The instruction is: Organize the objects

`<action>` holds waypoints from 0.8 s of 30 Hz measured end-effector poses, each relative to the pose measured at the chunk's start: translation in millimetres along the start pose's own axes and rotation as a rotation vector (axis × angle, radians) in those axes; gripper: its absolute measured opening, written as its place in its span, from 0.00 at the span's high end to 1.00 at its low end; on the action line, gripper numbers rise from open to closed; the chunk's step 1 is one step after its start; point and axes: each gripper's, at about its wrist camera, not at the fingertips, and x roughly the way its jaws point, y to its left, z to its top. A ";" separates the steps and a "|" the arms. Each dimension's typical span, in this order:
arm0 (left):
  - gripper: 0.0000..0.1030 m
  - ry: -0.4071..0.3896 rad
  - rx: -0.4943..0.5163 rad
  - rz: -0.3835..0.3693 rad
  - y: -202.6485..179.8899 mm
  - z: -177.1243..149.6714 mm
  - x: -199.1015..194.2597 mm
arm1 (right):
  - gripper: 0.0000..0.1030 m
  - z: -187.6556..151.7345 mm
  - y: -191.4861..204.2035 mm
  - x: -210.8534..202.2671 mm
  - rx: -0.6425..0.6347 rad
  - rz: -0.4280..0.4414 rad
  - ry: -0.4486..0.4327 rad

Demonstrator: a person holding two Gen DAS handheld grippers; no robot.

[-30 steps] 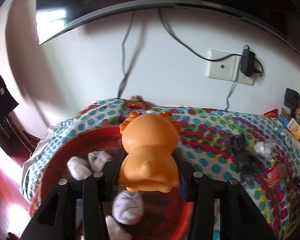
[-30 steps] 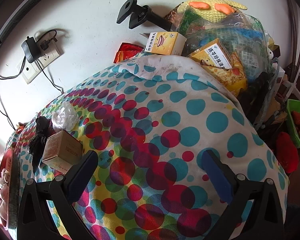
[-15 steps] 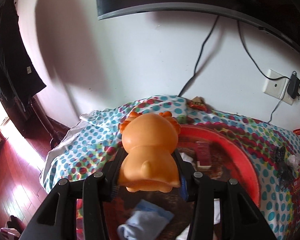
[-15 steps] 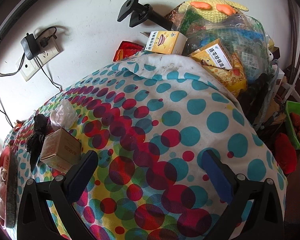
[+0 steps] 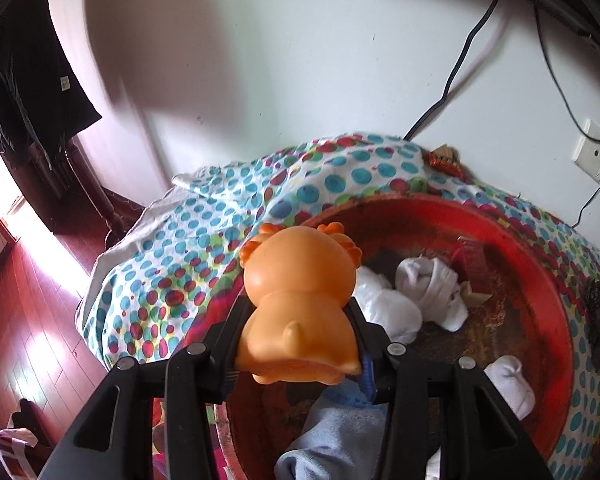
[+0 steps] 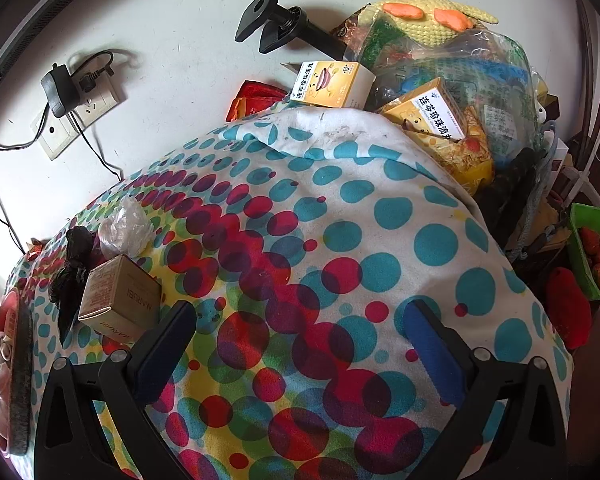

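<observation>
Wall socket (image 6: pixel 80 114) with charger (image 6: pixel 58 90); dark wooden floor (image 5: pixel 24 320)

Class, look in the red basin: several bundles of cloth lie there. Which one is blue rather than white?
The blue bundle at the basin's near edge, just below the orange toy. The others are white.

A white wall (image 5: pixel 300 60) with a socket (image 6: pixel 76 120) stands behind the spotted cloth (image 6: pixel 300 260), and sun shines on the red wood floor (image 5: pixel 24 320).

Lived-in home room. Polka-dot cloth (image 6: pixel 320 240) covers the table; wall socket (image 6: pixel 80 108) at 10 o'clock, household clutter pile (image 6: pixel 440 80) at 1 o'clock.
</observation>
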 end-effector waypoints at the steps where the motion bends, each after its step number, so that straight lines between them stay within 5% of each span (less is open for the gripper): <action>1: 0.55 0.005 0.002 0.006 -0.4 -2.0 3.6 | 0.00 -0.3 -1.0 -0.7 0.000 0.000 0.000; 24: 0.54 0.107 0.026 0.022 -10.2 -24.3 39.7 | 0.00 0.0 -0.3 -0.4 0.001 0.001 0.000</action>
